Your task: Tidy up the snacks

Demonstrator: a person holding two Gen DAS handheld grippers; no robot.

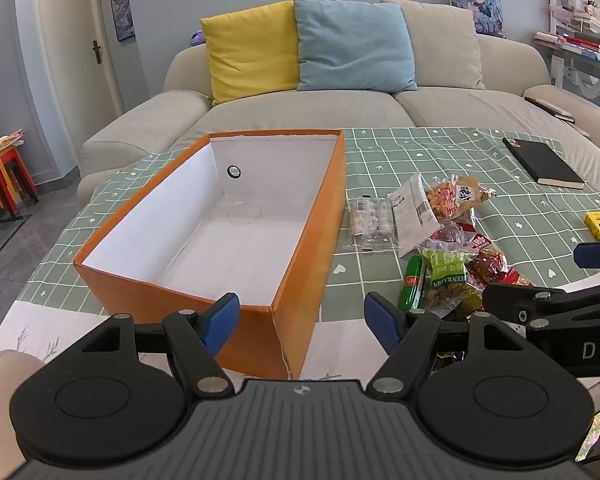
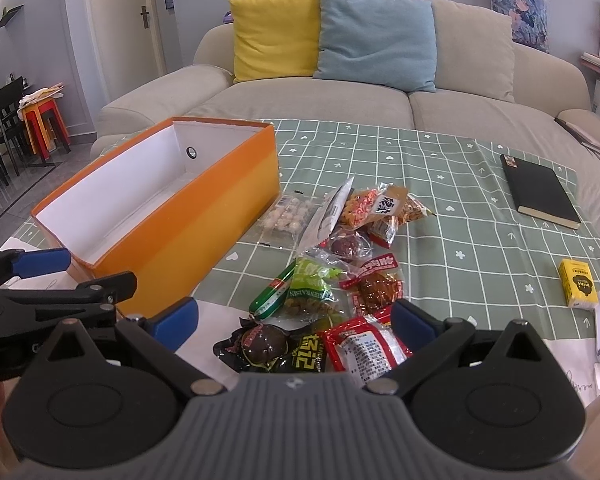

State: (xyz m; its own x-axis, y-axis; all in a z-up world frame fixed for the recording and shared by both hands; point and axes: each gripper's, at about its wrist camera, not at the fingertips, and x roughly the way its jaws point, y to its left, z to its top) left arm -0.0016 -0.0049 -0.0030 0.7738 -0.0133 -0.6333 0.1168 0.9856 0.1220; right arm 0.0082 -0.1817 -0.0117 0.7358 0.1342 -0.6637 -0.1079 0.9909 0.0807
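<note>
Snacks [image 2: 332,276] beside orange box [image 1: 300,272] rim

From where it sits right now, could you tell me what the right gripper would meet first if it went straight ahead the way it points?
Most likely the snack pile: the right gripper is open, and the red packet and dark round snack lie just ahead between its fingers. Its height above them is unclear, so it might pass over them.

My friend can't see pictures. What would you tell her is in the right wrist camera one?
An open right gripper hovers over a pile of snack packets on a green checked tablecloth. To its left stands an empty orange box, white inside, and the left gripper pokes in at the edge. A black notebook and a sofa lie beyond.
</note>
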